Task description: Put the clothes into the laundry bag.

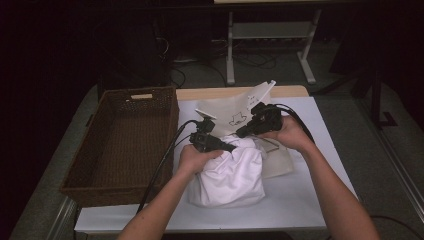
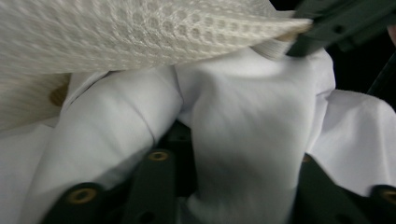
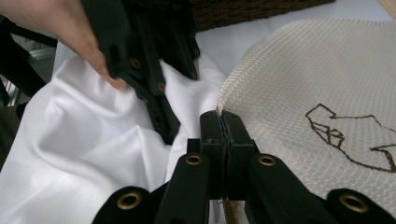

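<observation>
1. We are stuffing a white garment [image 1: 231,172] into a cream mesh laundry bag [image 1: 235,114]. Most of the garment is bulging outside the bag's mouth, so we judge the job barely begun.
2. Our right gripper [image 3: 223,122], jaws pressed together, is pinching the bag's edge and lifting it above the garment.
3. Our left gripper [image 1: 231,147] is pushing into the garment; white cloth is lying between its part-spread jaws, and we cannot tell whether they are gripping.
4. Beyond the left gripper, an empty brown wicker basket [image 1: 125,140] is sitting on the white-covered table [image 1: 300,200]. The room behind is dim.
</observation>
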`<state>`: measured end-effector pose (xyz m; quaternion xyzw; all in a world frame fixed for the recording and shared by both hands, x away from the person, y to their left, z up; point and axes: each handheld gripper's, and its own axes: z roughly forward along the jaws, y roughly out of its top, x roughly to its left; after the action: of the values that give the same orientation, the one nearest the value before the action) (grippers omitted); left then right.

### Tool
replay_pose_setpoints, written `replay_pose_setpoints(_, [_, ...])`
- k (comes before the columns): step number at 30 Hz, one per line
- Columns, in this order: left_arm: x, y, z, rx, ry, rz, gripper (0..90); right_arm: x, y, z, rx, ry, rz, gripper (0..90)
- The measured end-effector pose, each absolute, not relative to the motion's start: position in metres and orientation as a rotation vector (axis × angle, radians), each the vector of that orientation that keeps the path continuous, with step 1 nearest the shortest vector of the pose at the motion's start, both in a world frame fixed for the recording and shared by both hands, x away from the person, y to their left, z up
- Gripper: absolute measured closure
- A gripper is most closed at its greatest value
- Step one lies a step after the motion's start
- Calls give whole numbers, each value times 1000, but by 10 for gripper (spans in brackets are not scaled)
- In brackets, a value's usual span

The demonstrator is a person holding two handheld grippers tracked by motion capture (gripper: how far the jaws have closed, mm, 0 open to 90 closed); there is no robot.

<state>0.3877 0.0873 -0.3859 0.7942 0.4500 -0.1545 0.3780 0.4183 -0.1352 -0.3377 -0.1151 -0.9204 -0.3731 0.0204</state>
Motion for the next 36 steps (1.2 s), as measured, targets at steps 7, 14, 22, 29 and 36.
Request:
replay_pose_setpoints(7, [372,107,-357,2137,1103,-370,417,415,-145,-337,-379,-2867,-1156,884])
replay_pose_setpoints(14, [371,110,-376,2129,1065,-429,633,412,-140,-336,-377,-2874,-1144,884])
replay_pose_setpoints(22, [360,79,-385,2085,908,-501,823,408,-131,-339,-338,-2869,-1110,885])
replay_pose_setpoints(29, [370,83,-381,2024,1029,-365,834,402,-132,-334,-312,-2865,-1121,886])
replay_pose_setpoints(36, [375,86,-391,1972,1123,-280,736,398,-144,-340,-355,-2826,-1168,886])
